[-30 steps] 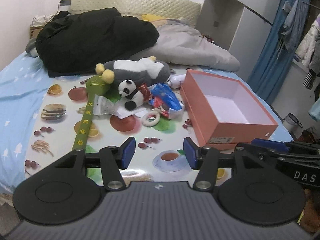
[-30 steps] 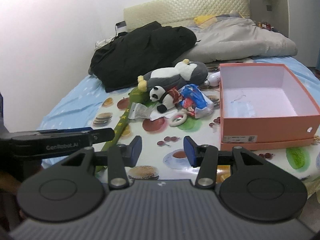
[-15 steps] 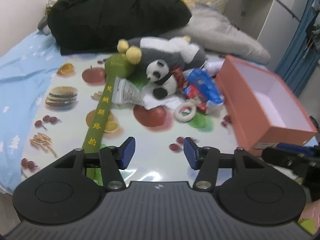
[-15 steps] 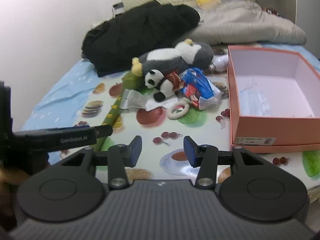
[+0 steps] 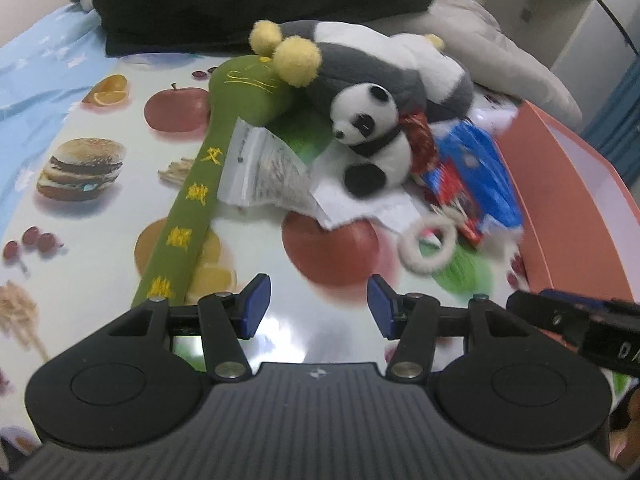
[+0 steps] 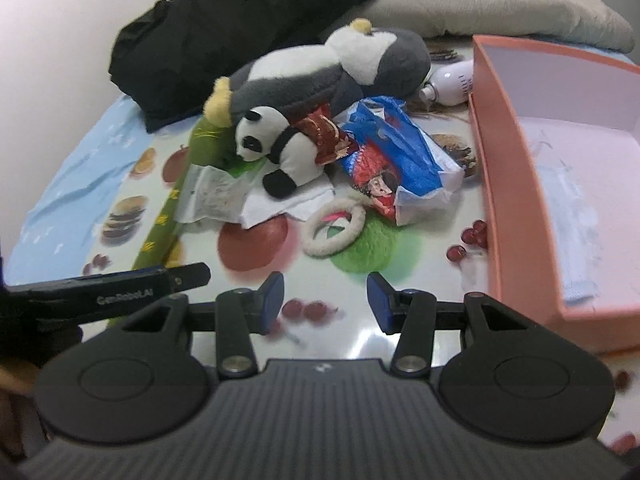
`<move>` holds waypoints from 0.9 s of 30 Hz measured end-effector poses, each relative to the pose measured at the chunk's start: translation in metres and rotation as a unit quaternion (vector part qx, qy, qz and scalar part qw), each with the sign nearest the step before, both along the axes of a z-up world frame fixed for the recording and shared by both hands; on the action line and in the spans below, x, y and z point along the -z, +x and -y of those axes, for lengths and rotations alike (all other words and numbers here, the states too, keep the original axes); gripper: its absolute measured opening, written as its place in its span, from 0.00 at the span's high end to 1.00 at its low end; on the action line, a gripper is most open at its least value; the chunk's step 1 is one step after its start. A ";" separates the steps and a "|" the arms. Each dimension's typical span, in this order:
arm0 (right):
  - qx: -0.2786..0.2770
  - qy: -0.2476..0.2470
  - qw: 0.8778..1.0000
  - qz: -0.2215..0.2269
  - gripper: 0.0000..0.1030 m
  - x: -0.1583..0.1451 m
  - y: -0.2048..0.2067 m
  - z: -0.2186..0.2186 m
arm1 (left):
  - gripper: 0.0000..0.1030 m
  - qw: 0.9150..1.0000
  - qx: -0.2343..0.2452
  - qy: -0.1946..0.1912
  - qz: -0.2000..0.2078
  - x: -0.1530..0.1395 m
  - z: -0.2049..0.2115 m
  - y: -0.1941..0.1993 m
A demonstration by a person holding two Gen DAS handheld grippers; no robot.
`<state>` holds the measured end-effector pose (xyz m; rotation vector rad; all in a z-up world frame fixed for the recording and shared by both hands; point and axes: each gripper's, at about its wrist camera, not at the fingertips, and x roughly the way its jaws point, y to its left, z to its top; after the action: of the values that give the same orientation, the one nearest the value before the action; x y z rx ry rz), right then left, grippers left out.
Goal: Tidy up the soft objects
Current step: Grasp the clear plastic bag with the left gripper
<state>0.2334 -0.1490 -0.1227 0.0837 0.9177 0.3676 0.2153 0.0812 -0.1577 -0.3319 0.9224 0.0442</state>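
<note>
A small panda plush (image 5: 370, 140) (image 6: 276, 148) lies on white paper in a pile on the food-print cloth. Behind it lies a big grey and white penguin plush (image 5: 384, 68) (image 6: 332, 68). A long green plush stick (image 5: 212, 176) (image 6: 168, 212) with yellow characters stretches toward me. A white fluffy ring (image 5: 428, 244) (image 6: 334, 230) lies near the front. An open orange box (image 5: 568, 200) (image 6: 516, 184) stands to the right. My left gripper (image 5: 318, 304) is open and empty, short of the pile. My right gripper (image 6: 326, 300) is open and empty, just before the ring.
A blue and red snack bag (image 5: 476, 176) (image 6: 396, 160) and a paper packet (image 5: 260, 168) lie in the pile. A white bottle (image 6: 452, 80) lies behind the bag. A black coat (image 6: 240, 28) and a grey quilt (image 6: 500, 4) lie at the back.
Both grippers have moved forward and down toward the pile, which now looks larger and closer. Both stay open and empty.
</note>
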 end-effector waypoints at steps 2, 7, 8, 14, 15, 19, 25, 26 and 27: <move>-0.002 -0.001 1.000 -0.005 0.53 0.009 0.014 -0.004 | 0.42 1.000 -0.018 -0.018 -0.001 0.008 -0.006 0.012; -0.005 -0.006 1.000 -0.010 0.53 0.028 0.041 -0.014 | 0.42 0.993 -0.070 -0.089 -0.009 0.027 -0.023 0.031; -0.003 -0.007 1.000 -0.011 0.53 0.031 0.046 -0.015 | 0.42 0.992 -0.078 -0.094 -0.007 0.030 -0.025 0.034; 0.000 -0.010 1.000 -0.018 0.55 0.048 0.066 -0.020 | 0.42 0.986 -0.121 -0.117 0.018 0.037 -0.034 0.043; 0.000 -0.010 1.000 -0.019 0.55 0.051 0.068 -0.020 | 0.42 0.986 -0.126 -0.107 0.024 0.035 -0.033 0.044; -0.003 -0.016 1.000 -0.024 0.56 0.060 0.071 -0.024 | 0.42 0.983 -0.146 -0.112 0.022 0.039 -0.035 0.053; -0.007 -0.026 1.000 -0.016 0.77 0.064 0.073 -0.026 | 0.44 0.978 -0.173 -0.110 0.028 0.039 -0.033 0.064; -0.009 -0.030 0.999 -0.016 0.84 0.064 0.073 -0.027 | 0.46 0.978 -0.174 -0.109 0.027 0.040 -0.032 0.066; -0.010 -0.030 0.999 -0.017 0.85 0.064 0.073 -0.027 | 0.54 0.978 -0.178 -0.109 0.026 0.041 -0.033 0.067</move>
<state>0.3065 -0.1215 -0.1866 0.0261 0.9635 0.3584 0.2823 0.1139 -0.1982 -0.6974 0.8080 0.2627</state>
